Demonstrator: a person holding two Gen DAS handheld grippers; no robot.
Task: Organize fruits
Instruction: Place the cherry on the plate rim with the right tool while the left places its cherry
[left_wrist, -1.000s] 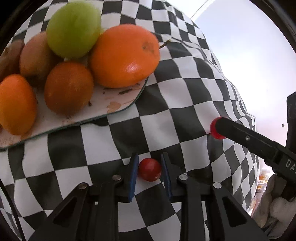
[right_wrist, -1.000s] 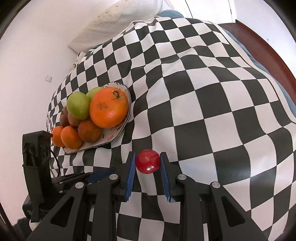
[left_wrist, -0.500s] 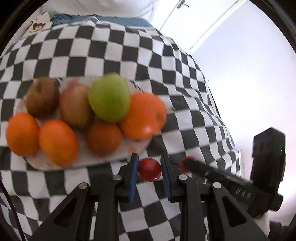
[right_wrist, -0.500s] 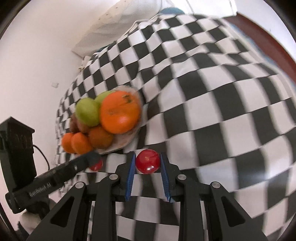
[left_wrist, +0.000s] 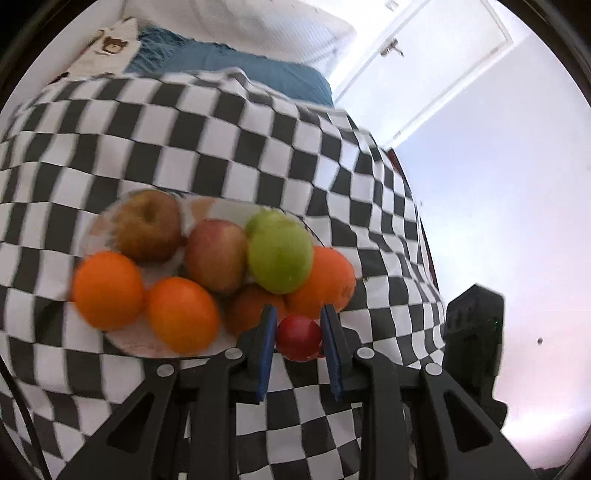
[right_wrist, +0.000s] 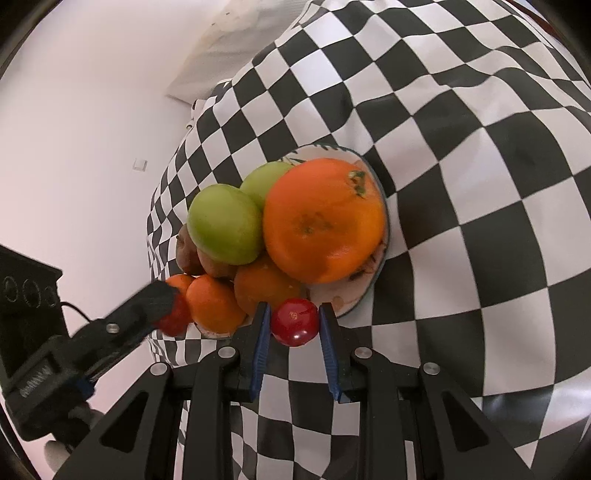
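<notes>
A white plate (left_wrist: 125, 341) (right_wrist: 343, 299) on the checkered cloth holds several fruits: oranges (left_wrist: 107, 290), green apples (left_wrist: 279, 258) (right_wrist: 225, 225), a reddish apple (left_wrist: 216, 254), a brown apple (left_wrist: 147, 225) and a large orange (right_wrist: 321, 221). My left gripper (left_wrist: 298, 325) is shut on a small red fruit (left_wrist: 298, 338) just in front of the plate's near edge. My right gripper (right_wrist: 294, 321) is shut on another small red fruit (right_wrist: 294, 322) at the plate's near rim. In the right wrist view the left gripper (right_wrist: 166, 302) reaches in from the left with its red fruit (right_wrist: 175, 317).
The black-and-white checkered cloth (right_wrist: 480, 184) covers a bed and drops away at its edges. A blue sheet (left_wrist: 236, 66) and a white pillow (left_wrist: 240, 22) lie behind. A white door (left_wrist: 424, 62) and a wall stand to the right. The right gripper's body (left_wrist: 472, 332) hangs beside the cloth's edge.
The left gripper rose and drew back, so the whole plate now shows from above. The right gripper moved closer to the plate's near rim. Both kept their red fruits.
</notes>
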